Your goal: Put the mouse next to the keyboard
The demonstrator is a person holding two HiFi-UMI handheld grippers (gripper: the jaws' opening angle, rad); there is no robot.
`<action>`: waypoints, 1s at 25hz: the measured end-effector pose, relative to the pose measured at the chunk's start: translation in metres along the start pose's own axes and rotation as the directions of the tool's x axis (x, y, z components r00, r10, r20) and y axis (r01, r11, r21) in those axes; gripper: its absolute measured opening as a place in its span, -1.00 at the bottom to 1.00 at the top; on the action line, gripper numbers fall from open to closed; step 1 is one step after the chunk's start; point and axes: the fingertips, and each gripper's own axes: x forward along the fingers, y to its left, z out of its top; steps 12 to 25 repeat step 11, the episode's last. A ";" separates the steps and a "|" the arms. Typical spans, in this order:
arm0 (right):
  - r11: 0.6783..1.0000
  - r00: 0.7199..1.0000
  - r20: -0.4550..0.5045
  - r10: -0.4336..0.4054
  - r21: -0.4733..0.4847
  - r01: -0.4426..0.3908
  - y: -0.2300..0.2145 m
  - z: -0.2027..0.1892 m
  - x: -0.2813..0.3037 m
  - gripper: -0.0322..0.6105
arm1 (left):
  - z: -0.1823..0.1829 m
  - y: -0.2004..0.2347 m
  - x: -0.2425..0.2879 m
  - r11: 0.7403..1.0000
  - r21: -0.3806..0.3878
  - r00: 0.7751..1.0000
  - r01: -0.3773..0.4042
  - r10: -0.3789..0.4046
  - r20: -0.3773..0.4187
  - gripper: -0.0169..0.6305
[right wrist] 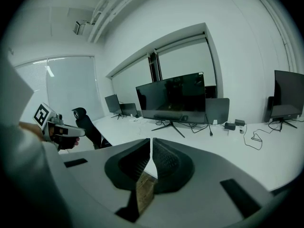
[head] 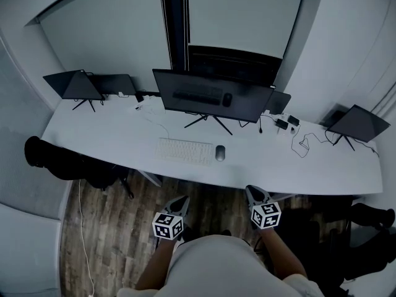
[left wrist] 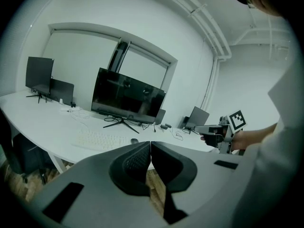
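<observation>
A grey mouse (head: 220, 153) lies on the white desk (head: 111, 141) just right of the white keyboard (head: 184, 151); both also show in the left gripper view, the mouse (left wrist: 134, 140) beside the keyboard (left wrist: 100, 139). My left gripper (head: 180, 203) and right gripper (head: 255, 194) hang over the wooden floor in front of the desk edge, well short of the mouse. Each is shut with nothing between its jaws, as the left gripper (left wrist: 150, 145) and right gripper (right wrist: 151, 142) show in their own views.
A large dark monitor (head: 210, 96) stands behind the keyboard, with smaller monitors at far left (head: 74, 84) and far right (head: 357, 123). Cables and adapters (head: 291, 129) lie at the right back. A black chair (head: 68, 163) is tucked under the desk at left.
</observation>
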 end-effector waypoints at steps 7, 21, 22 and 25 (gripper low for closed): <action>1.000 1.000 0.002 0.006 0.000 -0.006 -0.002 0.002 0.005 -0.78 | 0.003 0.001 0.005 1.000 0.005 1.000 -0.003 0.003 0.005 -0.89; 1.000 1.000 0.007 0.005 0.005 -0.005 -0.005 0.003 0.006 -0.78 | 0.006 0.001 0.007 1.000 0.005 1.000 -0.008 0.008 0.013 -0.89; 1.000 1.000 0.007 0.005 0.005 -0.005 -0.005 0.003 0.006 -0.78 | 0.006 0.001 0.007 1.000 0.005 1.000 -0.008 0.008 0.013 -0.89; 1.000 1.000 0.007 0.005 0.005 -0.005 -0.005 0.003 0.006 -0.78 | 0.006 0.001 0.007 1.000 0.005 1.000 -0.008 0.008 0.013 -0.89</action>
